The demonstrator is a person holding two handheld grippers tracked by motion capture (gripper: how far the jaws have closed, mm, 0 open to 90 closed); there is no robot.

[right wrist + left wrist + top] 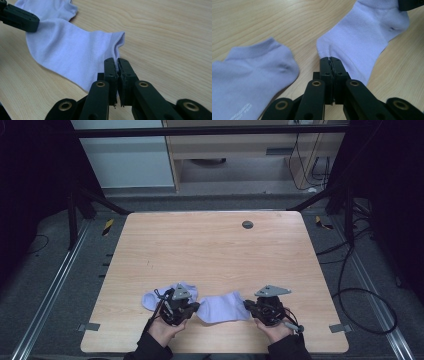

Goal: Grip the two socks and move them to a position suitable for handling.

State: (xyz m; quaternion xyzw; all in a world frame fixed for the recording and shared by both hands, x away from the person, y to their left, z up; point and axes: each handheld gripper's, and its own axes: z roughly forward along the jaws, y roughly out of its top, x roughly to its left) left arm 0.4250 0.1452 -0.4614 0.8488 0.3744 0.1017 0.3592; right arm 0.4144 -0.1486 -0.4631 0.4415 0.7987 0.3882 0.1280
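My left claw (331, 59) and right claw (116, 60) each pinch an end of the sock (222, 306) near the table's (210, 245) front edge; uneven pulling could slip its thin hem free.

Sock (222, 307) betw. both grippers, 2nd sock (152, 298) to its left, on table (210, 250).

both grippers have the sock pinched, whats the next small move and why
Probably carry the held sock sideways over the second sock and lay it on top. The left gripper and right gripper are shut on its opposite ends, and its mate lies flat beside it on the table.
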